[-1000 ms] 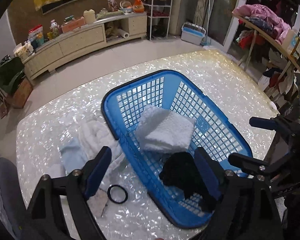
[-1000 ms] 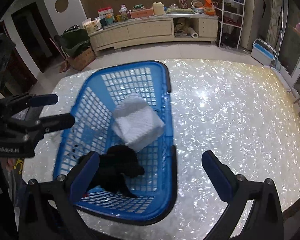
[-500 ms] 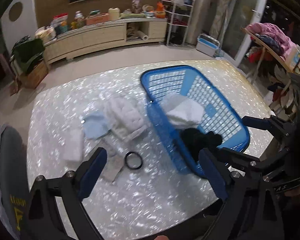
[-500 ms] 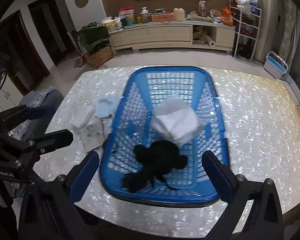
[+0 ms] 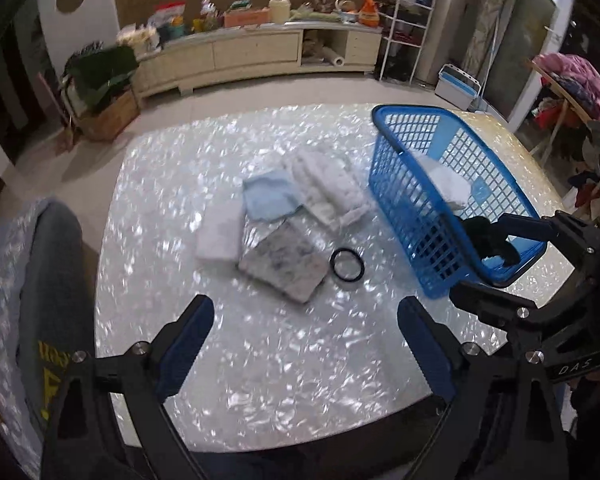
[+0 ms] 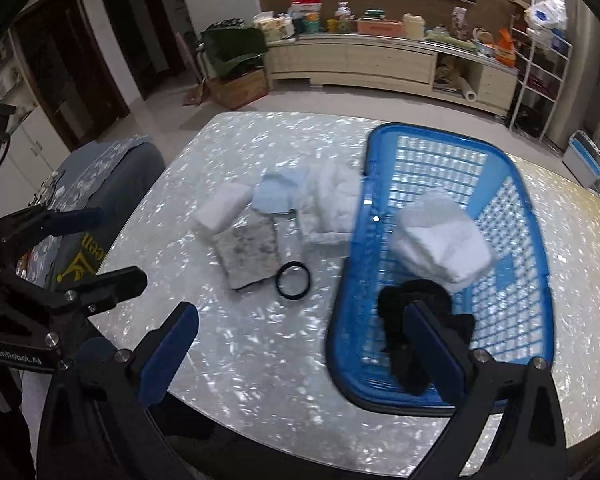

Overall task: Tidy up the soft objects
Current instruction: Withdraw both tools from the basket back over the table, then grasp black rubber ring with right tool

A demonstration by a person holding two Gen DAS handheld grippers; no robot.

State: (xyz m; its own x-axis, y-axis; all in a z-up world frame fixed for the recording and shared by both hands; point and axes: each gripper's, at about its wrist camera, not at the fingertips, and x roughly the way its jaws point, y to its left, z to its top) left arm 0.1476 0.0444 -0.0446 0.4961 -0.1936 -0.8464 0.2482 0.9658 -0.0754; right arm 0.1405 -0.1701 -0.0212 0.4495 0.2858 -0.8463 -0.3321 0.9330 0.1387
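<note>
Nearest me: left gripper [image 5: 304, 344] and right gripper [image 6: 300, 344], both angled down, jaws wide, empty. Below: pearly table [image 5: 300, 380]. Next: black ring [image 5: 347, 265], grey cloth [image 5: 282, 266], white folded cloths. Blue basket [image 6: 348, 280], long axis running away, holds towel [image 6: 440, 240]. Farthest: sideboard [image 6: 380, 60].

One blue basket [image 6: 540, 240], two cloths inside, four folded cloths outside, one black ring [image 6: 293, 275].

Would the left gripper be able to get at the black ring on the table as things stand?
Probably yes. The left gripper is open and empty, and the black ring lies flat on bare table ahead of it, beside the grey cloth with nothing on top.
</note>
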